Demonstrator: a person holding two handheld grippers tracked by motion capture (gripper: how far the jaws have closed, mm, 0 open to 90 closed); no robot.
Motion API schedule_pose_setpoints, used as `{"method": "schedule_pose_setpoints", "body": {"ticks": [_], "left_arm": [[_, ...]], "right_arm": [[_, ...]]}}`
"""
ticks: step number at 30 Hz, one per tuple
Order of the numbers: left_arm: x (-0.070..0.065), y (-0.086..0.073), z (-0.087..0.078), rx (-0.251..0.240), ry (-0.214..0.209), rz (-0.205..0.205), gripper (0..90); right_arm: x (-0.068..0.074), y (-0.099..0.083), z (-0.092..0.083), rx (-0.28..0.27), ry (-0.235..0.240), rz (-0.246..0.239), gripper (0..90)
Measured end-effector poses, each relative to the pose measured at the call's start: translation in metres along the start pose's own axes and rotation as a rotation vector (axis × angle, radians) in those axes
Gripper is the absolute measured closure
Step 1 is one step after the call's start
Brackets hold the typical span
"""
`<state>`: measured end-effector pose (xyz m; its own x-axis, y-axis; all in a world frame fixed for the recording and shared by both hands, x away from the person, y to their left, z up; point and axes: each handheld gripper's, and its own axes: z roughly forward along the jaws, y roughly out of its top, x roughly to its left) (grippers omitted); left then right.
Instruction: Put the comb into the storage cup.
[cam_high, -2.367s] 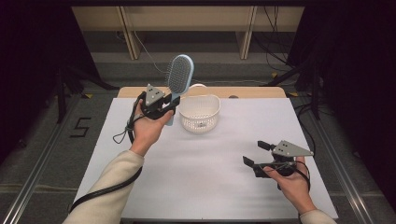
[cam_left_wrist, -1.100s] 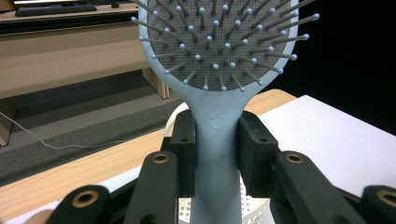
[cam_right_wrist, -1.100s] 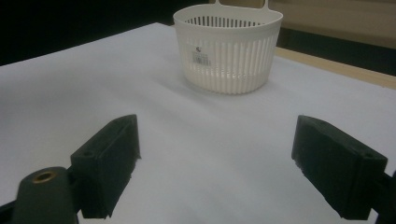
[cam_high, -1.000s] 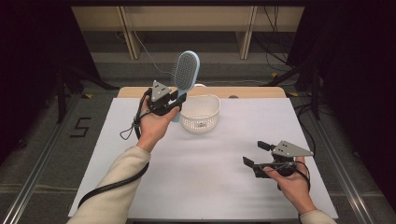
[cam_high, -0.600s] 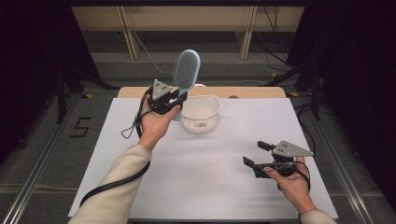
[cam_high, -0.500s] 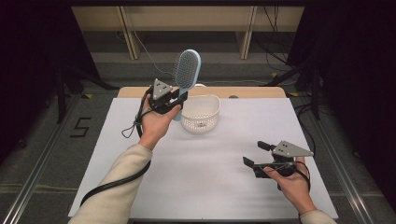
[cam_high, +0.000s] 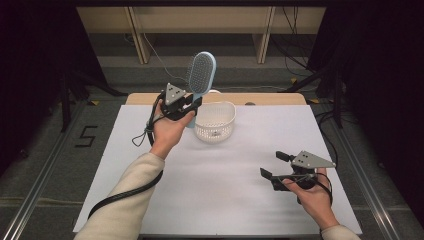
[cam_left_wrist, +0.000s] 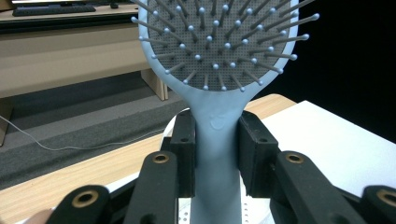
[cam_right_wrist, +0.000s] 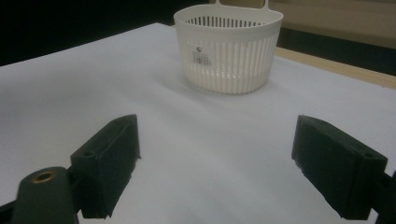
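claws first: right gripper (cam_high: 276, 165) is idling wide open at five o'clock, while left gripper (cam_high: 189, 106) is clamping the blue hairbrush (cam_high: 201, 75) by its handle, holding it upright beside the white basket (cam_high: 215, 120) at twelve o'clock, likely readying a drop-in.

Overhead light is falling evenly on the white tabletop (cam_high: 220, 170); surroundings are sinking into near black. Shadows are staying soft. Close tool bodies in both gripper views are blurring; high view is looking slightly soft.

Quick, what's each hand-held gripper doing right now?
Left hand-held gripper: shut on the light blue plastic hairbrush, gripping its handle.
Right hand-held gripper: open, holding nothing.
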<state>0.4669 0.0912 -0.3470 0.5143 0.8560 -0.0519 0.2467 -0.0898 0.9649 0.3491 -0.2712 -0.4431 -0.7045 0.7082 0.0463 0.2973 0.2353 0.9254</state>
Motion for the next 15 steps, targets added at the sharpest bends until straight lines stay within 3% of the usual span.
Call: {"method": "schedule_pose_setpoints", "body": {"ticks": [15], "left_arm": [[-0.0006,0.0022,0.0063,-0.002,0.000,-0.010,69.7]], "right_arm": [[-0.0001,0.0000,-0.0003,0.002,0.001,-0.001,15.8]]}}
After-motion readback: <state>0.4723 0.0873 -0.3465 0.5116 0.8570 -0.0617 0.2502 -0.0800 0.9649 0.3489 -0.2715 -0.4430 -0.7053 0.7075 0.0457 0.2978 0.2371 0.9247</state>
